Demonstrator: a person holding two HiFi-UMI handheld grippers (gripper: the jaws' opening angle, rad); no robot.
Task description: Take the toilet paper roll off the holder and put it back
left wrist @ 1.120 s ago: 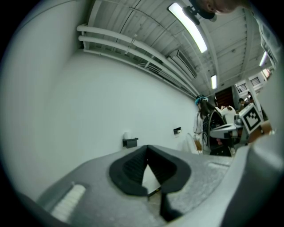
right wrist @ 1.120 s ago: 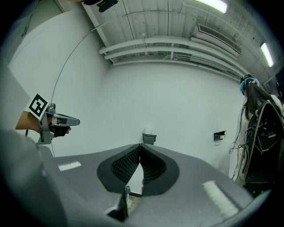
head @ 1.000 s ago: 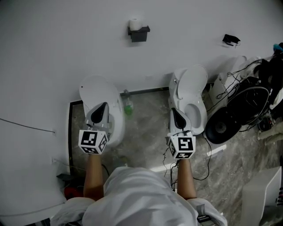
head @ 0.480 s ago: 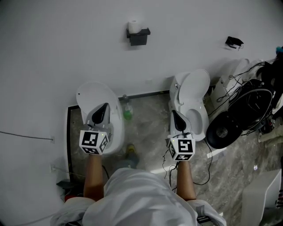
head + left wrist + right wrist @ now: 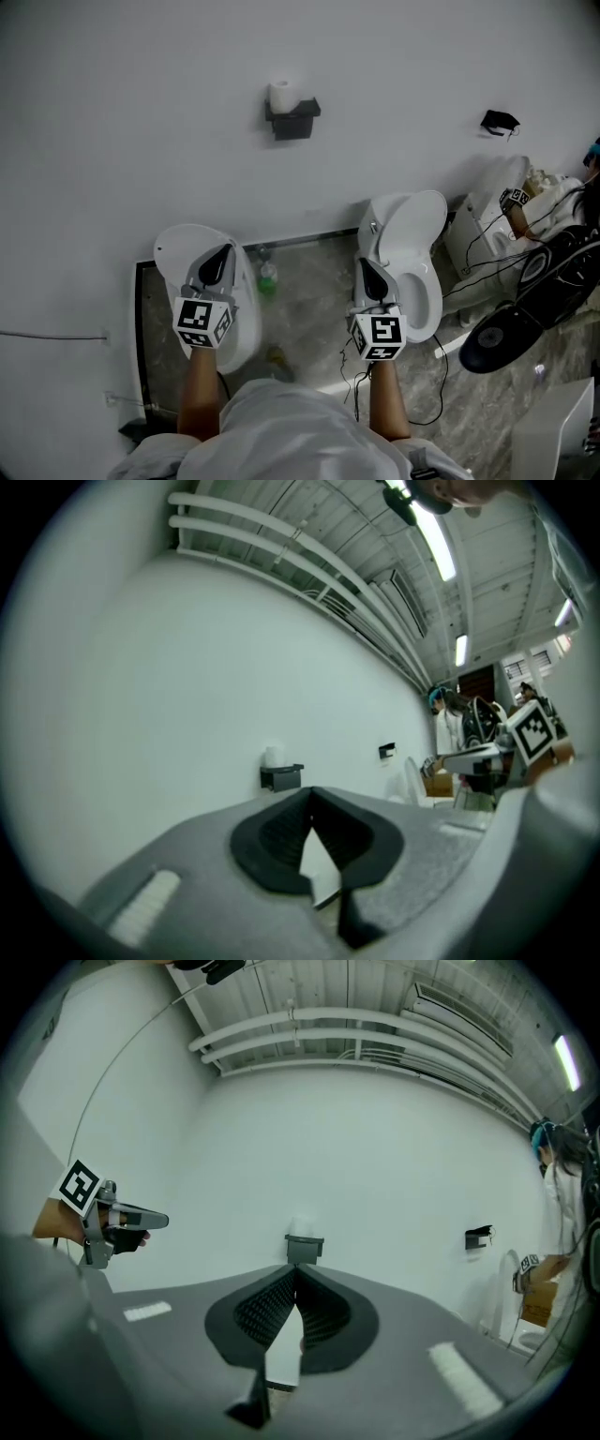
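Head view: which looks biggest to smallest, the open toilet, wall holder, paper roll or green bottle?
1. open toilet
2. wall holder
3. paper roll and green bottle: about alike in size, so unranked.

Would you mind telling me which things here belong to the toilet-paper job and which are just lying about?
Belonging to the job:
toilet paper roll, on top of the black holder on the wall
left gripper and right gripper, both shut and empty

Just lying about:
left toilet
right toilet
green bottle
small black wall fixture
black disc
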